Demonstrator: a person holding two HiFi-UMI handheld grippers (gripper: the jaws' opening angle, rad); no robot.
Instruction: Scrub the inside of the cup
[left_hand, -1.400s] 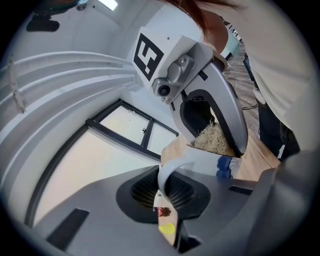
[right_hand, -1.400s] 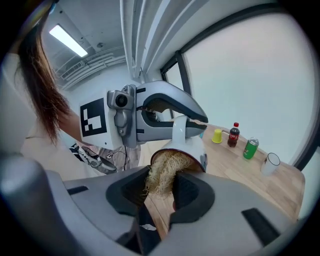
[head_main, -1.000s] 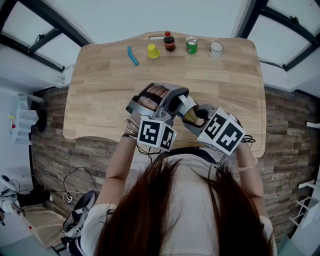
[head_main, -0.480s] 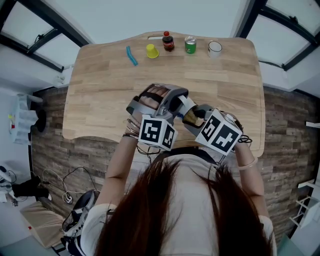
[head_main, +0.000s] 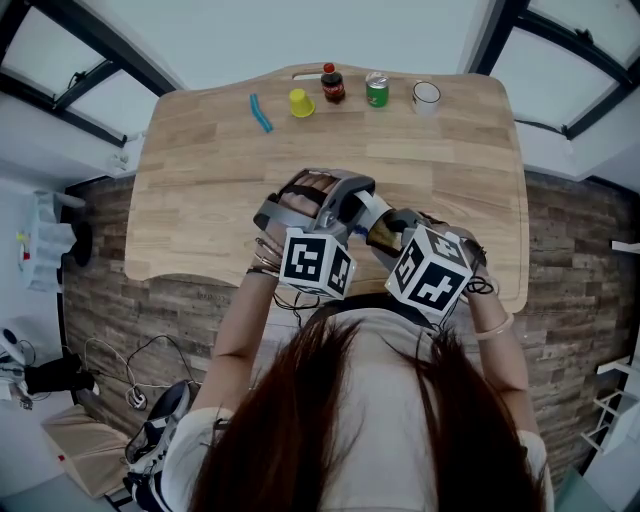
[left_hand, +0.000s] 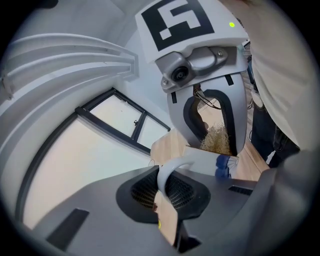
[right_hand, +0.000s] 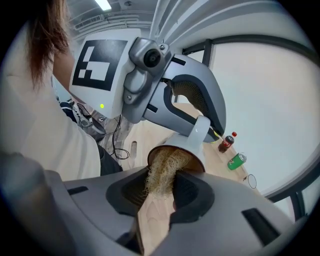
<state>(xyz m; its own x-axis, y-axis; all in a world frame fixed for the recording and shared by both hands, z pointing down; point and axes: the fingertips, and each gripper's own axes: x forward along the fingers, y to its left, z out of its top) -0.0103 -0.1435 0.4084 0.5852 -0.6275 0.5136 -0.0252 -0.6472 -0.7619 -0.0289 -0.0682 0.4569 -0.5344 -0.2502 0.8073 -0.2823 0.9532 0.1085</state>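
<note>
The left gripper (left_hand: 167, 197) has its jaws pressed together on the curved handle of a white cup (right_hand: 189, 144), holding it lifted off the table with its mouth turned towards the other gripper. The right gripper (right_hand: 160, 192) has its jaws closed on a straw-coloured fibre scrubber (right_hand: 161, 172), and the free end of the scrubber sits inside the cup's mouth, against its brown inner wall. In the head view the two grippers meet tip to tip in front of the person's chest, above the near edge of a light wooden table (head_main: 200, 180). Each gripper carries a cube with black and white square markers. Well apart from the grippers, along the far edge of the table, stand a row of small things: a blue object (head_main: 261, 112) lying flat, a yellow cup (head_main: 300, 102), a cola bottle (head_main: 331, 83) with a red cap, a green can (head_main: 377, 90) and a white mug (head_main: 427, 95).
</note>
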